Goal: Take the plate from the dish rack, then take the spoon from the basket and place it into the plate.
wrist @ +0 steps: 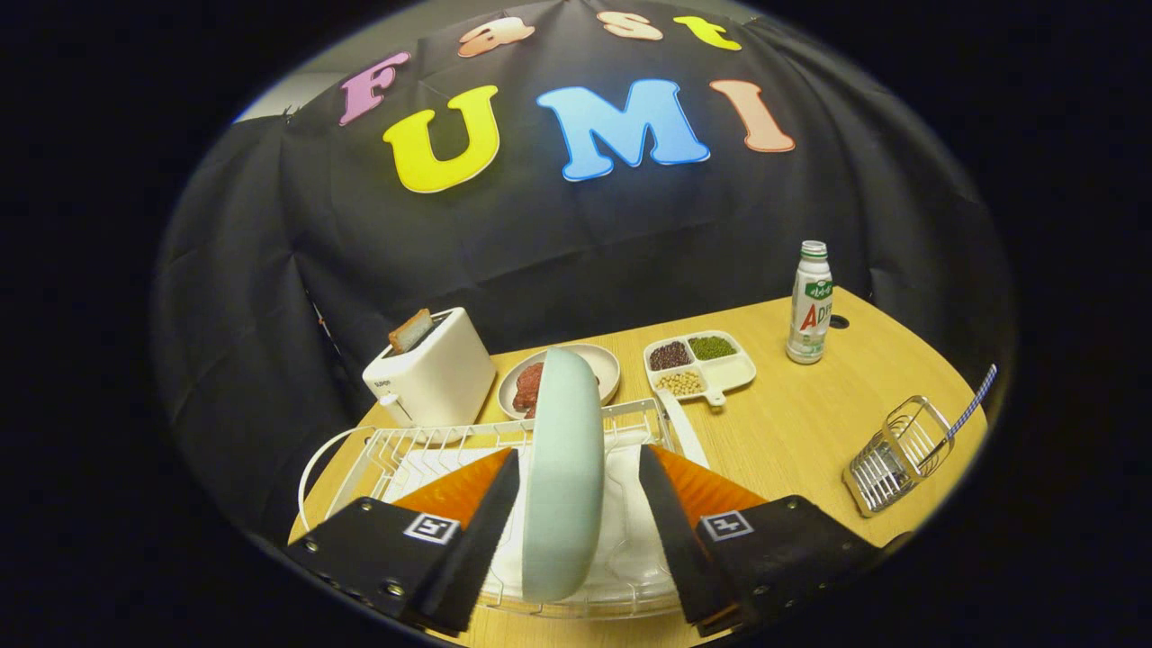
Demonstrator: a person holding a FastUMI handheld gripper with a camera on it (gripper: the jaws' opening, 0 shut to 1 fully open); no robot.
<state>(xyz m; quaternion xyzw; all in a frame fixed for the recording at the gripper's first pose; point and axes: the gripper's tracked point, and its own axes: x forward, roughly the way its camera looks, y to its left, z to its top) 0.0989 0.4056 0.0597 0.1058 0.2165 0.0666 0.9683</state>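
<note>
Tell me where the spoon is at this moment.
In the gripper view the spoon stands in the wire basket on the table, beyond and right of the open hand-held gripper, nearer than the bottle.

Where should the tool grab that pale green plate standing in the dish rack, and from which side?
Grip the plate by its upper rim, coming down from above, one finger on each face. It stands on edge in the white wire dish rack, so its thin rim faces up and both faces are free. The tool already straddles it, fingers open: the left finger looks close to the plate, the right one stands apart.
</note>
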